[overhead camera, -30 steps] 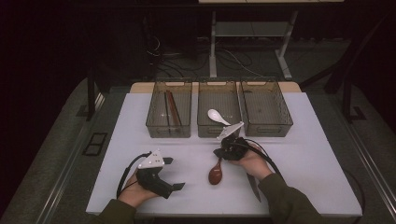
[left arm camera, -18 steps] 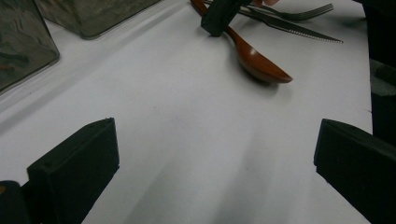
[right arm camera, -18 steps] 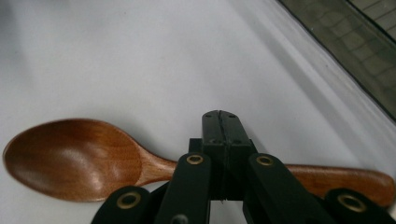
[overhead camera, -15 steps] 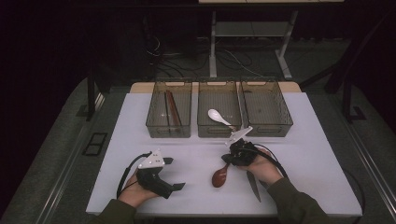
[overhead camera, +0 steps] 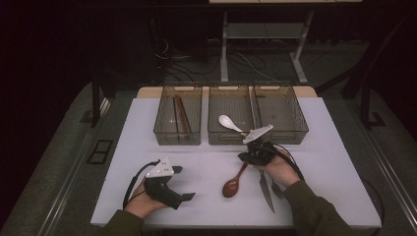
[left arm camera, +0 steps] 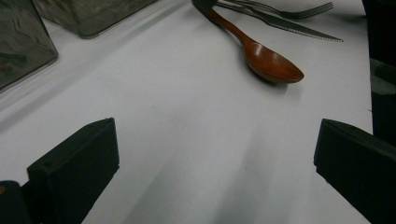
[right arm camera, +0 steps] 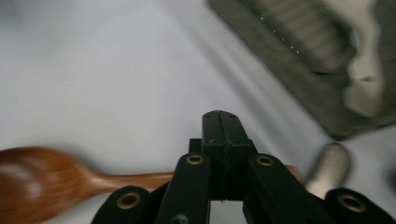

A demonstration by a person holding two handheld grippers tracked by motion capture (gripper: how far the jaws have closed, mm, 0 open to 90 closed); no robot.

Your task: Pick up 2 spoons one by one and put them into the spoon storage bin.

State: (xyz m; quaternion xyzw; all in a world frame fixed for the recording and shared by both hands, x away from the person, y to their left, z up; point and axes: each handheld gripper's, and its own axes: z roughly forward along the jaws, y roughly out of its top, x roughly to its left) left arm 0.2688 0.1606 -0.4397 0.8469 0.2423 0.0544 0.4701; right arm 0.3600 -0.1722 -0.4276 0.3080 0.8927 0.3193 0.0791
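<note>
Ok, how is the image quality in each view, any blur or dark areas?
High view: dim, floor nearly black, white table readable. Left gripper view: sharp, wooden spoon crisp with a soft shadow. Right gripper view: motion-blurred, spoon and bin smeared, fingers sharp.

We count three clear bins (overhead camera: 178, 118) across the upper middle of the high view. Two spoons: one wooden spoon (overhead camera: 233, 184) at lower centre, one white spoon (overhead camera: 229, 122) in the middle bin. One knife (overhead camera: 265, 189), one fork (left arm camera: 280, 8), two grippers: left (overhead camera: 184, 186), right (overhead camera: 246, 158). Chopsticks in the leftmost bin: number unclear.
</note>
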